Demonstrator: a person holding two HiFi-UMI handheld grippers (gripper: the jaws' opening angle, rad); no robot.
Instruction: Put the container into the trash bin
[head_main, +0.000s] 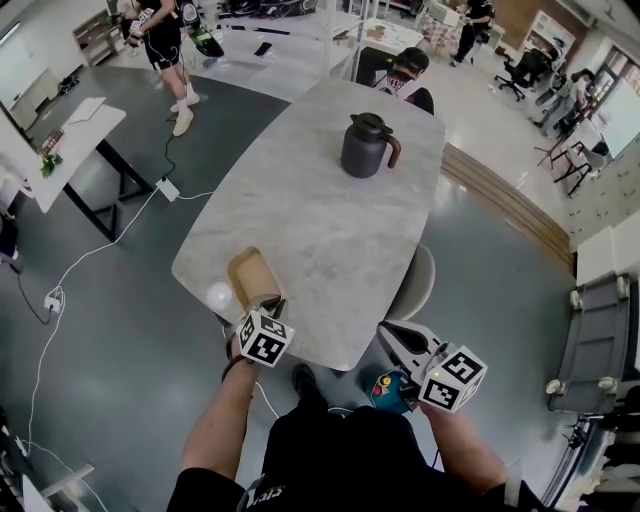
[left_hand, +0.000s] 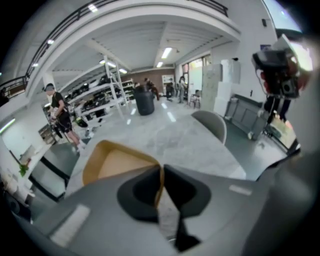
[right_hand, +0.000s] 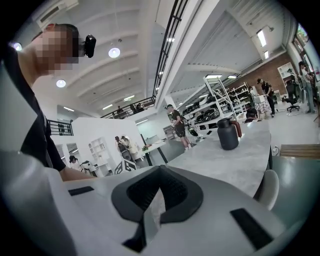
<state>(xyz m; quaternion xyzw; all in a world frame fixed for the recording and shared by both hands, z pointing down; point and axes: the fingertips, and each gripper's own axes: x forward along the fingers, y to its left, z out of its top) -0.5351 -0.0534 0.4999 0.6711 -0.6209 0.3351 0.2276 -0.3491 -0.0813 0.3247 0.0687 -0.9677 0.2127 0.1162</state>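
A brown paper container (head_main: 250, 276) sits at the near left edge of the marble table (head_main: 320, 215). Its open mouth faces up and it looks empty. My left gripper (head_main: 272, 303) is at its near corner. In the left gripper view the jaws are shut on the thin rim of the container (left_hand: 114, 162), which runs between the two black pads (left_hand: 142, 187). My right gripper (head_main: 392, 335) hangs off the table's near edge, over a white chair (head_main: 415, 285). In the right gripper view the right gripper (right_hand: 159, 172) is shut with nothing between the jaws.
A dark thermos jug (head_main: 368, 146) stands at the table's far end, and a seated person (head_main: 405, 75) is behind it. Another person (head_main: 168, 45) walks at the far left. White cables (head_main: 110, 240) trail across the grey floor beside a side table (head_main: 75, 135).
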